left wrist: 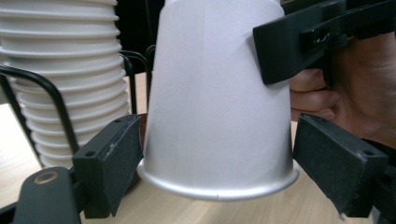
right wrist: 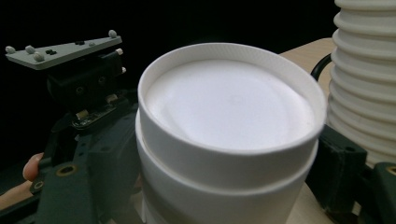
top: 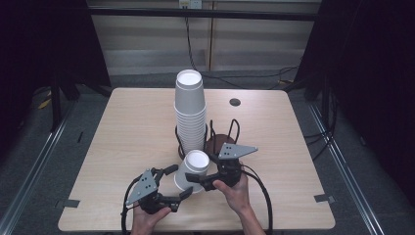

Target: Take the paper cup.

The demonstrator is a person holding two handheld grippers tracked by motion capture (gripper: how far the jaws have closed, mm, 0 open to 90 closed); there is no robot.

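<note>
Pale wood table [top: 122,147] stands on grey floor [top: 29,142], dark curtains [top: 44,39] around.

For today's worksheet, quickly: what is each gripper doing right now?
Left gripper: open, its jaws either side of the upside-down white paper cup's rim, gaps visible.
Right gripper: closed on that cup, near its upturned base.

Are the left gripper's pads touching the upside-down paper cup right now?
Apart. In the left gripper view, a slim gap shows between each pad and the cup; the right gripper grips it higher up.
</note>
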